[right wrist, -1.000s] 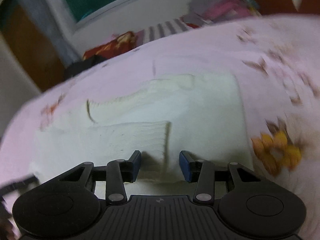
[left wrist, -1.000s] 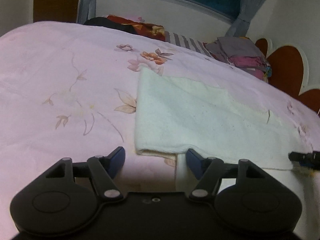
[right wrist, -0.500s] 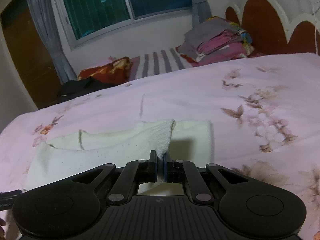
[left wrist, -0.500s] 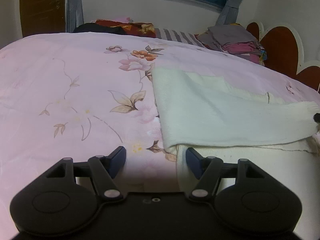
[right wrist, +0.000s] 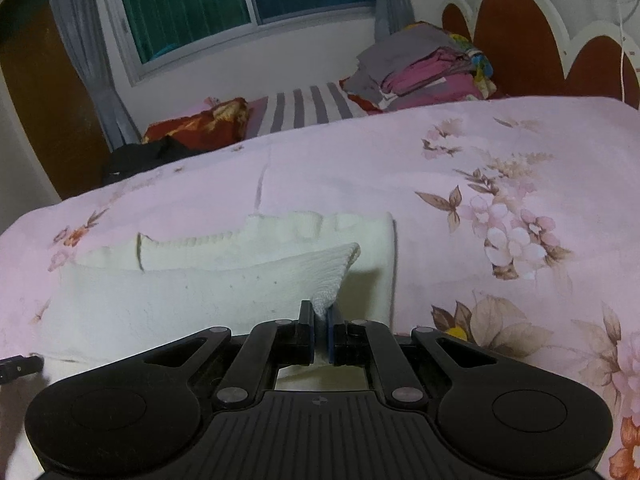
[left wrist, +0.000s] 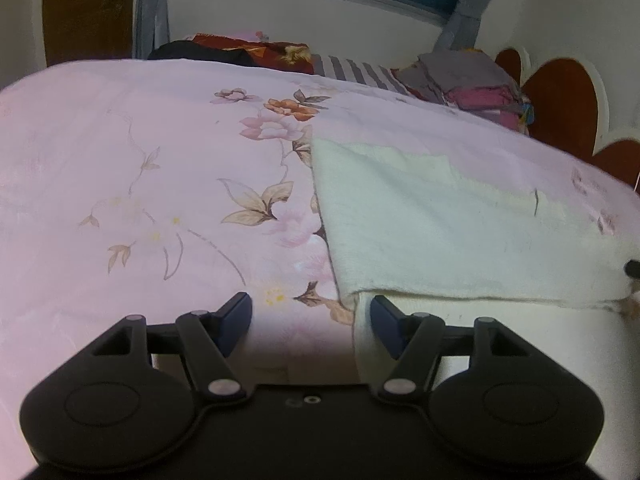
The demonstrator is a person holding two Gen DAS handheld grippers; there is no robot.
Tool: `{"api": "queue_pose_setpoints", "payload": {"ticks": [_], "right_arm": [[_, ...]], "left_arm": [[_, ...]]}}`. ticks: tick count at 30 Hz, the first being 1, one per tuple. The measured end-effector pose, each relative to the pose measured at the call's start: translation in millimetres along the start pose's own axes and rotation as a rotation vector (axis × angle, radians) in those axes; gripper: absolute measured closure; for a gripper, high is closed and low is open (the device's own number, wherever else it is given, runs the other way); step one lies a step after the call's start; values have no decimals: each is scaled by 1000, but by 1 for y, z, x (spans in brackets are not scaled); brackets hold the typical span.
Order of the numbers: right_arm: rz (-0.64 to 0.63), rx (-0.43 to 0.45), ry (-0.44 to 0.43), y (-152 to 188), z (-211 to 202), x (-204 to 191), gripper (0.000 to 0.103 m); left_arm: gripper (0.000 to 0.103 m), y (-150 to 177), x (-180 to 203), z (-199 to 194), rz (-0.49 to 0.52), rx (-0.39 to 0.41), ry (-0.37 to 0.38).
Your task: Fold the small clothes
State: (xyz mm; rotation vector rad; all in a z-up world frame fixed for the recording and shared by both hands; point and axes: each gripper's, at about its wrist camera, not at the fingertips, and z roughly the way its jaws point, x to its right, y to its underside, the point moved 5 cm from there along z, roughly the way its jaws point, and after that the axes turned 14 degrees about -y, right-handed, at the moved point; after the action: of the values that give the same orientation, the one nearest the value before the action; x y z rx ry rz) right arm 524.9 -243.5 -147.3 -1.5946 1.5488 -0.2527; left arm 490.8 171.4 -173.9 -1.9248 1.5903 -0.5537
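Observation:
A cream-white knit garment [left wrist: 440,216] lies on the pink floral bedsheet [left wrist: 140,160], partly folded over itself. My left gripper [left wrist: 310,312] is open and empty, low over the sheet at the garment's near left corner. My right gripper [right wrist: 319,320] is shut on a ribbed corner of the garment [right wrist: 200,280] and holds that corner lifted above the rest of the cloth. The right gripper's tip shows at the right edge of the left wrist view [left wrist: 632,268].
A stack of folded clothes [right wrist: 424,68] sits at the far side by the red headboard [right wrist: 520,40]. A striped pillow [right wrist: 308,108], a red patterned cloth [right wrist: 200,128] and a black cloth [right wrist: 144,160] lie under the window.
My right gripper closed on the garment's ribbed corner and lifted it. My left gripper stayed open near the garment's left corner, its view shifting slightly.

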Motion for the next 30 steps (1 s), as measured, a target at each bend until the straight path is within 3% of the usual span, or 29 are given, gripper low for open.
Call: {"api": "queue_pose_setpoints", "payload": {"ticks": [5, 11, 13, 14, 15, 17, 18, 20, 27, 30], "right_arm": [[59, -11, -8, 4, 2, 7, 98], [43, -67, 53, 10, 14, 9, 96], [82, -38, 93, 7, 8, 13, 60], [77, 13, 116, 4, -1, 13, 38], [54, 90, 102, -1, -14, 9, 38], [57, 124, 39, -10, -24, 4, 40], [52, 116, 16, -14, -22, 0, 59], [27, 67, -8, -19, -6, -10, 72], [-39, -42, -124, -8, 64, -63, 72], [-46, -42, -111, -1, 70, -57, 72]], "left_arm": [[39, 0, -1, 0, 6, -2, 4], [36, -2, 1, 1, 51, -15, 15], [34, -5, -3, -3, 37, -37, 39], [27, -8, -7, -7, 11, -30, 54], [18, -11, -11, -15, -12, 3, 60], [20, -19, -9, -26, -15, 72, 66], [25, -26, -3, -28, -15, 94, 74], [28, -41, 16, -26, -22, 113, 136], [23, -58, 130, 11, 142, 78, 273], [23, -50, 139, 25, 214, 64, 251]]}}
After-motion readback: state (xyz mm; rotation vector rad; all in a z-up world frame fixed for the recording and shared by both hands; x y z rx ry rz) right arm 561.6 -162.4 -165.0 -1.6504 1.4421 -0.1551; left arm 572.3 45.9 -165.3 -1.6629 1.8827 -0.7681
